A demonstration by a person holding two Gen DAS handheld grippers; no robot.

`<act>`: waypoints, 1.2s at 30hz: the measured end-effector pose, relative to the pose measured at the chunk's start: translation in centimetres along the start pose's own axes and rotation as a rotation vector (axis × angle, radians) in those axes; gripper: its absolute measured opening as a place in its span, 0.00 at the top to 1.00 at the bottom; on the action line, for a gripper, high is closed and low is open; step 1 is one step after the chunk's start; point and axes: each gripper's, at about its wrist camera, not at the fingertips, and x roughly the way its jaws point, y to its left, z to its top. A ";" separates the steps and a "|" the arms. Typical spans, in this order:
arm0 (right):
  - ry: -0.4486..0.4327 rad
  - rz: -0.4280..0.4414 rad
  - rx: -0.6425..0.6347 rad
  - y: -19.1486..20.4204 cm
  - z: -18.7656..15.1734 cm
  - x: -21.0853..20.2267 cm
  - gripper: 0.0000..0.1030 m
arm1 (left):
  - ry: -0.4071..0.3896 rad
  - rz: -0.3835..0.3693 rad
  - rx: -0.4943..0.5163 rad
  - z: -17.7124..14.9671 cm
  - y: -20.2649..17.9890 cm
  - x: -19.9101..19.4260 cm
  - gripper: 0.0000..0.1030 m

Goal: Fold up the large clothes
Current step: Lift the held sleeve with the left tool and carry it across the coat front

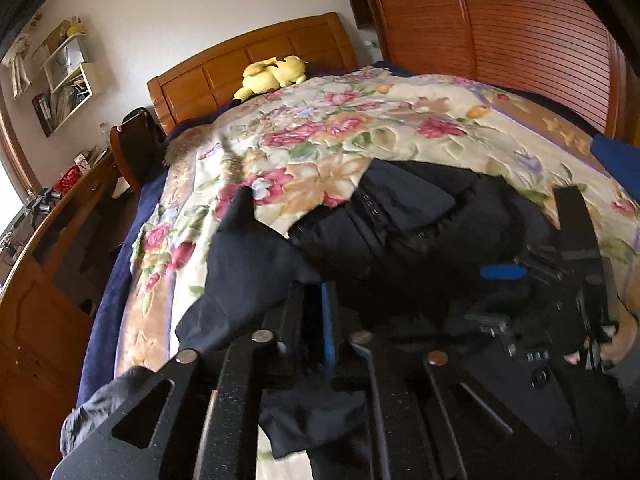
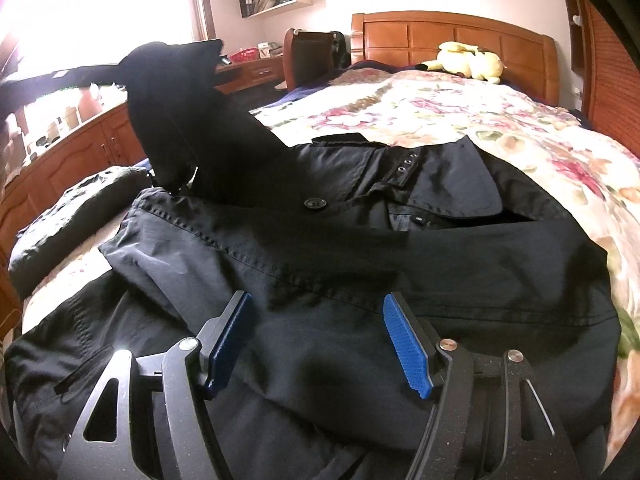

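A large black coat (image 2: pixel 360 248) lies on the floral bedspread (image 2: pixel 460 104), collar and buttons toward the headboard. My left gripper (image 1: pixel 320 320) is shut on a black sleeve (image 1: pixel 248 248) of the coat and holds it lifted above the bed; the raised sleeve (image 2: pixel 180 112) stands up at the left in the right wrist view. My right gripper (image 2: pixel 316 344) is open, its blue pads (image 2: pixel 408 344) wide apart just above the coat's lower body, holding nothing. It also shows in the left wrist view (image 1: pixel 560 280), at the right over the coat (image 1: pixel 420 220).
A yellow plush toy (image 1: pixel 276 74) lies by the wooden headboard (image 1: pixel 256 56). A wooden wardrobe (image 1: pixel 500 32) stands on the far side. A wooden desk (image 2: pixel 80 148) with clutter and a chair (image 2: pixel 308 56) stand along the other side. Another dark garment (image 2: pixel 80 208) lies near the bed's edge.
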 end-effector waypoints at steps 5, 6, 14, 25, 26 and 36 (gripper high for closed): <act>-0.003 -0.010 -0.003 0.1 0.0 -0.1 0.32 | -0.009 -0.006 -0.016 -2.1 0.4 -1.9 0.63; -0.003 -0.013 -0.006 0.2 -0.1 -0.2 0.32 | -0.009 -0.007 -0.026 -2.5 0.6 -2.1 0.63; -0.041 -0.022 -0.018 0.6 0.0 -1.7 0.32 | 0.015 0.043 -0.139 -6.8 5.5 -1.2 0.55; -0.124 -0.045 -0.075 2.5 -0.7 -4.1 0.12 | 0.093 0.081 -0.262 -9.5 10.6 6.8 0.52; -0.125 -0.041 -0.076 2.5 -0.7 -4.0 0.12 | 0.100 0.079 -0.264 -9.4 11.0 7.8 0.52; -0.132 -0.026 -0.038 1.3 -0.7 -3.6 0.12 | 0.051 0.082 -0.259 -7.5 12.3 11.0 0.69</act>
